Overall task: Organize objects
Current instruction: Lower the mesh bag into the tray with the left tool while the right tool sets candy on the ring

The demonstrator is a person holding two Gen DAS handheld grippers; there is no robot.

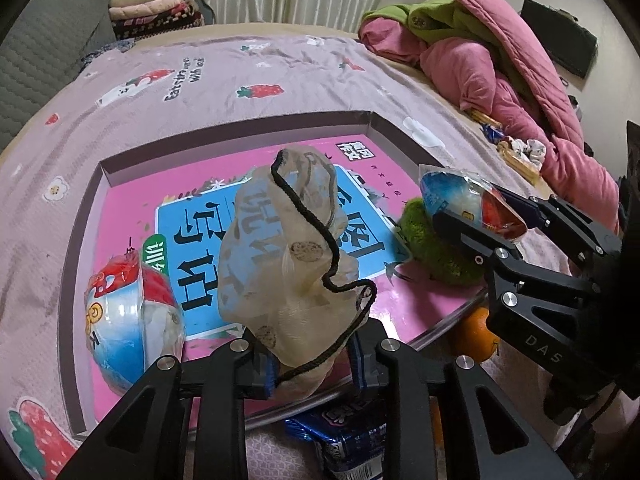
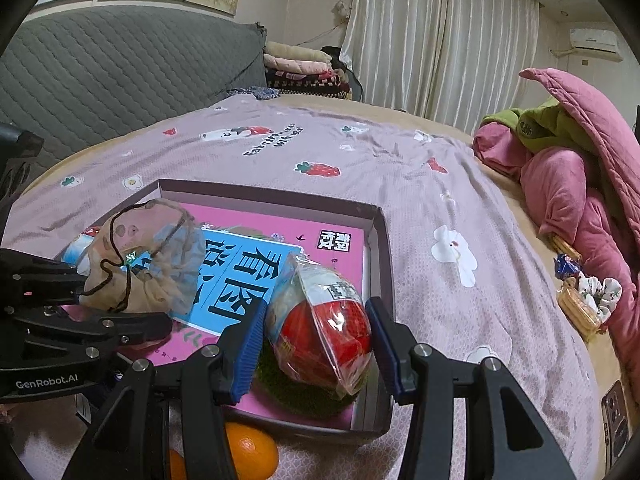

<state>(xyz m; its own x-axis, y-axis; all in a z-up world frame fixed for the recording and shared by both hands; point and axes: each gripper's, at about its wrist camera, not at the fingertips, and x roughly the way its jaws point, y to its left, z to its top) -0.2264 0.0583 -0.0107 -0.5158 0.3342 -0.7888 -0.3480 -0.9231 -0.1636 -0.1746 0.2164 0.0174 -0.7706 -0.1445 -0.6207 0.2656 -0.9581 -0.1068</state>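
Note:
A shallow grey box [image 1: 236,128] [image 2: 384,248] lies on the bed, with a pink and blue book [image 1: 200,236] [image 2: 256,264] flat inside it. My left gripper [image 1: 312,364] is shut on a sheer beige drawstring pouch [image 1: 288,248] [image 2: 148,264] and holds it over the book. My right gripper [image 2: 316,336] [image 1: 480,216] is shut on a red, white and blue wrapped snack cup [image 2: 324,328] [image 1: 452,200], held over a green mossy pad [image 1: 436,248] [image 2: 304,392] in the box's near right corner. A second wrapped snack cup [image 1: 132,312] lies in the box at the left.
Oranges [image 2: 250,450] [image 1: 474,336] and a blue packet [image 1: 348,440] lie on the bed in front of the box. Pink and green bedding [image 2: 580,168] is piled at the right, with biscuits and a scrunchie [image 2: 596,292] beside it. A grey headboard [image 2: 120,76] stands behind.

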